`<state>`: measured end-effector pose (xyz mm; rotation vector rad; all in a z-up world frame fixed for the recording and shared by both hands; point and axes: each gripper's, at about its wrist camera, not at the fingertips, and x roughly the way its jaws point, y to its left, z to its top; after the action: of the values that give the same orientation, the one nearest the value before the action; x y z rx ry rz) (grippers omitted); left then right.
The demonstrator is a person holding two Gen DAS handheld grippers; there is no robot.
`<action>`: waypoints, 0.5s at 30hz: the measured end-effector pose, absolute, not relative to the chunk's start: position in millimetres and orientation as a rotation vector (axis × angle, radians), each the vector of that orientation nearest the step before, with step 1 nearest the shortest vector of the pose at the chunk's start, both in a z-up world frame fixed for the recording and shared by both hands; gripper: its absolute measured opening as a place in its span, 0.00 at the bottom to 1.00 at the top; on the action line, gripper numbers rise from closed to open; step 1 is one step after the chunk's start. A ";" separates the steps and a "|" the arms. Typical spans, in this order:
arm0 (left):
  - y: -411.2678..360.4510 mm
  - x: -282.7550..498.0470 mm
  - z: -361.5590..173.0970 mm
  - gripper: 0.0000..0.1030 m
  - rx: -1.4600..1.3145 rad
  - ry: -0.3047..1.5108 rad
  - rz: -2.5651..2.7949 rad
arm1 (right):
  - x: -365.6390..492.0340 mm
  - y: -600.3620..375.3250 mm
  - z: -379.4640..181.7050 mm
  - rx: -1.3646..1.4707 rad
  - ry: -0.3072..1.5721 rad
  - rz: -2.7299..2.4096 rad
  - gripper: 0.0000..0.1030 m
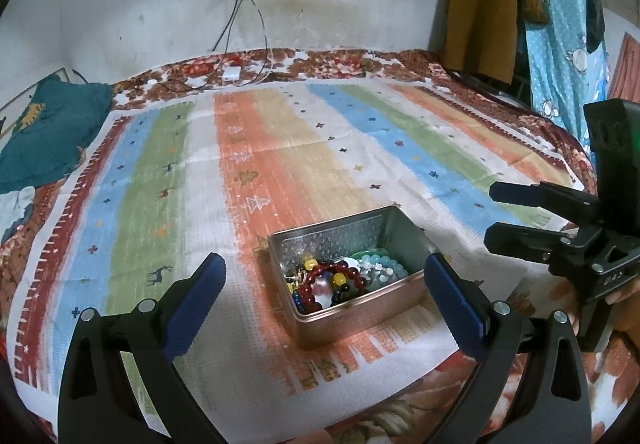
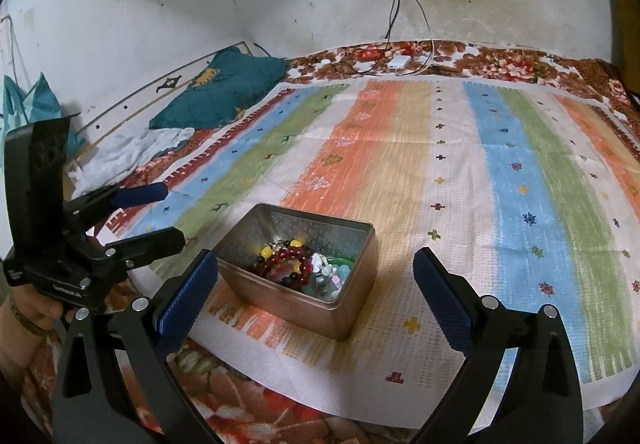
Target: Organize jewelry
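An open metal tin sits on a striped cloth and holds several bead bracelets. Among them are a dark red bracelet, yellow beads, and pale blue-green beads. My left gripper stands open just short of the tin, its blue pads on either side of it and apart from it. My right gripper is also open, at the tin's right side, with nothing between its fingers. A hand holds each gripper.
The striped cloth lies over a floral bedspread. A teal pillow and white fabric are at the left. A white charger with cables lies by the wall. Clothes hang at the right.
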<state>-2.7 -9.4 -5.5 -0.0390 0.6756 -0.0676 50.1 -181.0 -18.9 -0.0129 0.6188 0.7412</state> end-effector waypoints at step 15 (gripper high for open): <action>-10.9 -4.6 -2.2 0.95 -0.039 0.653 -0.085 | 48.3 -177.5 -19.8 -0.016 0.631 0.731 0.96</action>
<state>-4.6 -10.9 -2.2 -0.0392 0.6533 -0.0852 48.3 -177.5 -19.8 -0.0163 0.6312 0.7311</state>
